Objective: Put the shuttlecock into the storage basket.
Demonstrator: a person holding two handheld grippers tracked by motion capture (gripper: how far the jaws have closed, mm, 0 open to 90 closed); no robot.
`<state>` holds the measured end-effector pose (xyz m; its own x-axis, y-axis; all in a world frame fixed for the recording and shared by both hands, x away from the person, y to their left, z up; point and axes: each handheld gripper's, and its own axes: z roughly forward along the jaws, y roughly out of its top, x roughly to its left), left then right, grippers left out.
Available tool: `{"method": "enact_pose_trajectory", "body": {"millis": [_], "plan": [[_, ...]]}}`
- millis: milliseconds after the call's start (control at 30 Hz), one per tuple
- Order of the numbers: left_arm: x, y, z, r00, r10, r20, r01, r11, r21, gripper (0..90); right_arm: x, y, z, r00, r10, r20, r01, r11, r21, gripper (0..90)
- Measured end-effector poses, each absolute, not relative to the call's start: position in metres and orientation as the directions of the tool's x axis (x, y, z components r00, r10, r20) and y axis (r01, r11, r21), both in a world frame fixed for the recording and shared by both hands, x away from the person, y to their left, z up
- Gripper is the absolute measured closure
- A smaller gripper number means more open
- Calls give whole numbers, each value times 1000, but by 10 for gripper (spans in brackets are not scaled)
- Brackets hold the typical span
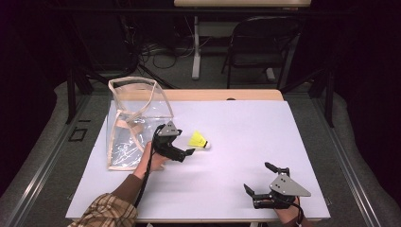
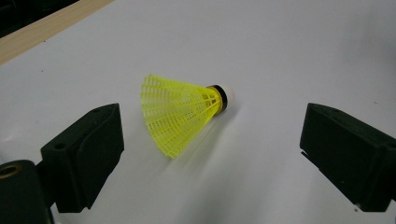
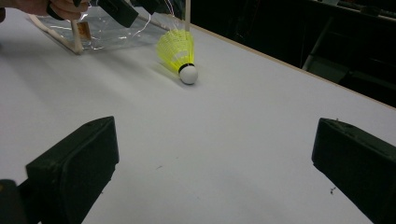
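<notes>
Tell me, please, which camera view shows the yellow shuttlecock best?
The left gripper view: the shuttlecock lies large and sharp, its mesh skirt clear. The right gripper view shows it smaller, cork first; the high view gives a small yellow shape.

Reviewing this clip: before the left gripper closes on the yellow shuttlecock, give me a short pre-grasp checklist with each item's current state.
1. Left gripper jaws open: ok, both stand wide apart in the left gripper view.
2. Shuttlecock lined up between the jaws: ok, though it lies ahead of them, not yet between the pads.
3. Shuttlecock free of contact: ok, it lies on its side on the white table, nothing touching it.
4. Clear bag ready to receive: cannot tell; it stands behind the left hand, but its opening is hard to read.
5. Right gripper out of the way: ok, open near the table's front edge.
</notes>
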<state>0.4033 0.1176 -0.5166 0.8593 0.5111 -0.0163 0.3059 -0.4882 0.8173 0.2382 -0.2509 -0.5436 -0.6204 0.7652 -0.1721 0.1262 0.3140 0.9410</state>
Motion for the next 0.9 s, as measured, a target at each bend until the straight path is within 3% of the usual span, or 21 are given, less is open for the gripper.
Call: {"method": "enact_pose_trajectory", "body": {"millis": [400, 900], "plan": [[411, 110, -509, 868, 496, -3, 300, -521, 799, 116, 239, -251, -544, -620, 765, -173, 130, 318, 939, 2], [425, 99, -507, 868, 497, 4, 321, -567, 759, 98, 239, -251, -544, -619, 765, -176, 129, 319, 939, 2]]}}
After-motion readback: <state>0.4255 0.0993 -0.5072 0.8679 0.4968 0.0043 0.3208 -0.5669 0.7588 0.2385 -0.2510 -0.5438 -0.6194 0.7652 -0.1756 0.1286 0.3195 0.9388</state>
